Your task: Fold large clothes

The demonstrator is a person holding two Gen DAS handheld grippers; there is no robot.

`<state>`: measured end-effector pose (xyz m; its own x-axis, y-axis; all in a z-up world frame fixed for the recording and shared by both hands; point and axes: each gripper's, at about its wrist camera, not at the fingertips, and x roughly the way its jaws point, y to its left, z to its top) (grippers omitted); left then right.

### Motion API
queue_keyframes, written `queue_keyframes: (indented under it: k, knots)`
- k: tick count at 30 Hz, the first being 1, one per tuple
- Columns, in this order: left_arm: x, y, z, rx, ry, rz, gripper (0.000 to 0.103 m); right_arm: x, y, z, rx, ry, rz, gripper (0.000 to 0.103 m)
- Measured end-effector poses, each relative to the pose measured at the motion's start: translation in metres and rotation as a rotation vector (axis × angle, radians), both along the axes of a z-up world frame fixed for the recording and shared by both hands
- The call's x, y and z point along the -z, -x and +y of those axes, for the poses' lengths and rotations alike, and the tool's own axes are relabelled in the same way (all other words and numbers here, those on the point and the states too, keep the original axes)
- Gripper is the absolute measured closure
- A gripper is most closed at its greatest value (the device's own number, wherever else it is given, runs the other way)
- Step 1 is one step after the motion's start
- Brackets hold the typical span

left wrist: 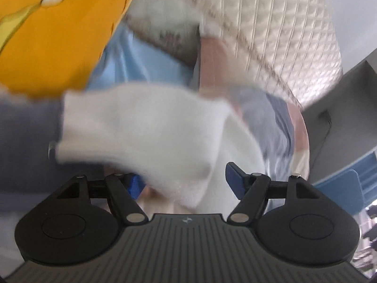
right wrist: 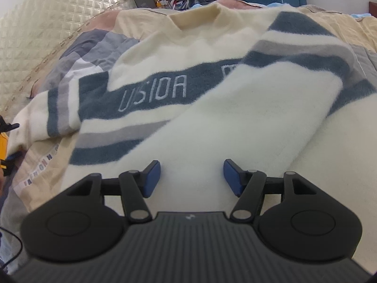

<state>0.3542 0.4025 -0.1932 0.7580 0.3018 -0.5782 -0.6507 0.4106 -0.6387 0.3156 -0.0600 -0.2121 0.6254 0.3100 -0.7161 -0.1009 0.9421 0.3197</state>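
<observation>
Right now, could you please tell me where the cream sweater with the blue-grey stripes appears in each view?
Left wrist view: blurred cream sweater at centre, a fold hanging between the open fingers.
Right wrist view: spread across the centre, lettered stripe at mid-left.
Shared landmark: the quilted headboard.

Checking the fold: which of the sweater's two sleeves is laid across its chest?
The sleeve on the right of the right wrist view; it crosses the lettered band, while the other sleeve lies out sideways.

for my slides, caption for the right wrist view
Right gripper, fingers open, above a cream sweater with blue-grey stripes on a bed.
</observation>
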Motion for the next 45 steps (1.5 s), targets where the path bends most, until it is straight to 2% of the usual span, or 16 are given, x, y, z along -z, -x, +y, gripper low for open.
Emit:
queue_keyframes:
  k: [4,5,6,7,8,11,13,16,21,23,26,32,34,37,41,45]
  knots:
    - [-0.01,-0.01,0.02,-0.083,-0.054,0.05,0.03,0.0,-0.002,-0.002,0.01,-0.014,-0.002,0.041]
    - [-0.012,-0.012,0.024,-0.1,-0.069,0.063,0.037,0.0,-0.002,-0.003,0.011,-0.018,0.002,0.041]
    - [-0.016,-0.015,0.028,-0.108,-0.098,0.088,0.049,0.0,-0.002,-0.004,0.012,-0.022,-0.001,0.042]
    - [-0.02,-0.023,0.031,-0.102,-0.134,0.13,0.056,0.0,-0.001,-0.005,0.014,-0.024,-0.003,0.042]
    - [-0.024,-0.028,0.032,-0.093,-0.179,0.174,0.068,0.001,-0.001,-0.007,0.017,-0.029,0.0,0.043]
    - [-0.048,-0.029,0.027,-0.127,-0.268,0.19,0.077,-0.001,-0.001,-0.013,0.034,-0.05,0.0,0.043]
    - [-0.073,-0.036,0.016,-0.098,-0.31,0.187,0.08,-0.003,0.0,-0.019,0.056,-0.087,-0.009,0.042]
    - [-0.118,-0.056,-0.017,0.018,-0.456,0.192,0.082,-0.008,0.002,-0.028,0.083,-0.149,-0.029,0.042]
    - [-0.183,-0.071,-0.12,0.316,-0.756,0.149,0.091,-0.017,0.01,-0.042,0.13,-0.162,-0.047,0.042]
    - [-0.2,-0.069,-0.168,0.44,-0.865,0.117,0.092,-0.023,0.017,-0.05,0.151,-0.163,-0.066,0.041]
    - [-0.211,-0.062,-0.234,0.587,-0.946,0.061,0.093,-0.03,0.025,-0.059,0.166,-0.173,-0.099,0.04]
    - [-0.198,-0.04,-0.343,0.847,-0.948,-0.051,0.093,-0.039,0.034,-0.087,0.222,-0.233,-0.114,0.04]
    - [-0.182,-0.034,-0.375,0.947,-0.934,-0.084,0.093,-0.04,0.033,-0.101,0.257,-0.262,-0.125,0.04]
    - [-0.146,-0.028,-0.418,1.071,-0.909,-0.056,0.093,-0.038,0.031,-0.122,0.334,-0.293,-0.116,0.04]
    - [-0.086,-0.021,-0.446,1.143,-0.79,0.017,0.093,-0.033,0.029,-0.144,0.409,-0.331,-0.108,0.04]
    - [-0.033,-0.022,-0.444,1.163,-0.594,0.076,0.093,-0.032,0.029,-0.152,0.417,-0.352,-0.109,0.04]
